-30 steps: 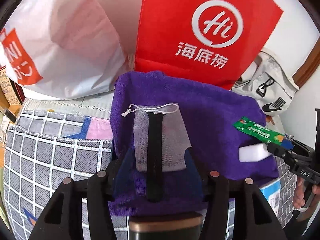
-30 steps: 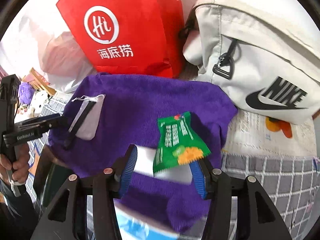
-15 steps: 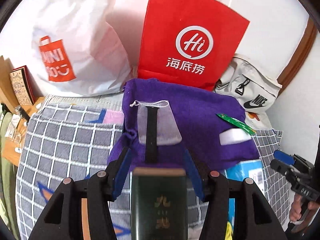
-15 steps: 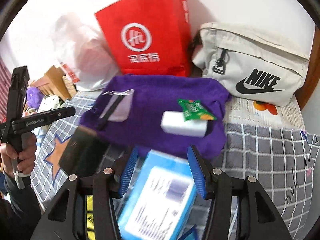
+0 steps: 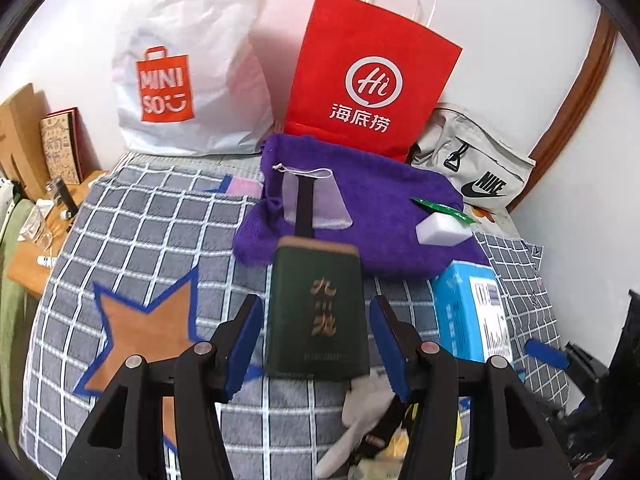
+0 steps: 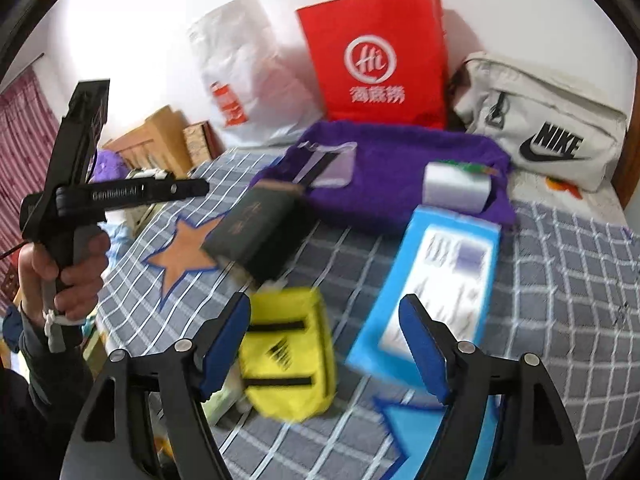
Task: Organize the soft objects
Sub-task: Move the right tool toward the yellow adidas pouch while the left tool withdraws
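A purple towel [image 5: 384, 216] lies spread on the checked bed cover [image 5: 140, 232], also in the right wrist view [image 6: 400, 168]. On it rest a mesh pouch with a black strap [image 5: 312, 200], a white sponge [image 5: 442, 232] and a green packet [image 5: 442, 208]. My left gripper [image 5: 316, 344] is open and empty above a dark green box [image 5: 318, 312]. My right gripper [image 6: 324, 352] is open and empty above a yellow pouch [image 6: 288, 352] and a blue box [image 6: 428, 280]. The left gripper also shows in the right wrist view [image 6: 192, 188].
A red paper bag [image 5: 368, 76], a white Miniso bag [image 5: 188, 64] and a grey Nike bag [image 5: 476, 168] stand along the wall behind the towel. A wooden side table with small items [image 5: 44, 216] is at the left. Pale soft items [image 5: 360, 420] lie near the front.
Both grippers have pulled back and up from the towel. The sponge and green packet left the right gripper's jaws and stay on the towel; the mesh pouch stays there too.
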Available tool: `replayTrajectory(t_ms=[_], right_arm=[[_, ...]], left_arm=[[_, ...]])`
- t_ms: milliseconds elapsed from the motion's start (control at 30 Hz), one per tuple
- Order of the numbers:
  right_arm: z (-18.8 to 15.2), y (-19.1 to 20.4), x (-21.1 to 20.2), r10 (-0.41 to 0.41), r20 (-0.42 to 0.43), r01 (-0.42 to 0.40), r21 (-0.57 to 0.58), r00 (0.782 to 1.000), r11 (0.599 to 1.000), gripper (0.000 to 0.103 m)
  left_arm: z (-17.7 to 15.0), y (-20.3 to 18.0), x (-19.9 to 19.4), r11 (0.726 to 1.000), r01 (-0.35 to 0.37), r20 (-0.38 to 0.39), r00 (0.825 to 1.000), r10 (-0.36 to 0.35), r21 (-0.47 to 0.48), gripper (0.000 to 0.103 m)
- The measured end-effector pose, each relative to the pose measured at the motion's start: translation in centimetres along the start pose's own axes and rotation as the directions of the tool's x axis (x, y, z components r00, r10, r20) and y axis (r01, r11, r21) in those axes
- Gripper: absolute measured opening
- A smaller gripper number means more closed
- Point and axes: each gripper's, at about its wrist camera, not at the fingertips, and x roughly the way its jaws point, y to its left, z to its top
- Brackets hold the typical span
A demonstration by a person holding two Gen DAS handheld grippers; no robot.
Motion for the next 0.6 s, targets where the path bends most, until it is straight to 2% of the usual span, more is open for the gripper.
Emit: replayTrajectory(t_ms=[67, 200, 267, 367, 600], right_arm=[[-1.2, 0.9, 0.4, 0.007, -0.022, -0.007, -0.01, 1.0, 1.0, 0.082], [-3.2, 2.1, 1.4, 0.011, -0.045, -0.012, -0.017, 0.999, 1.0, 0.083], [-4.1, 2.8, 2.3, -0.012, -0.068, 0.01, -0.028, 0.998, 1.0, 0.084], [-4.9, 3.3, 3.4, -0.071, -0.088, 0.067, -0.04, 0.994, 0.997, 0.084], [-5.4, 3.6, 5.5, -0.07, -0.127, 0.067, -0.03, 0.989, 0.997, 0.084]], left_arm=[[-1.3, 0.5, -0.6, 1.0, 0.007, 0.013, 1.0, -0.006, -0.014, 0.06], [-3.4, 1.3, -0.8, 1.0, 0.011, 0.011, 1.0, -0.011, -0.029, 0.06], [-4.4, 1.6, -0.7, 1.0, -0.001, 0.006, 1.0, 0.001, -0.022, 0.06], [-5.8, 2.2, -0.6, 1.0, -0.002, -0.001, 1.0, 0.002, -0.023, 0.06], [-7.6, 3.1, 0.0, 1.0, 0.014, -0.025, 1.0, -0.015, -0.026, 0.06]])
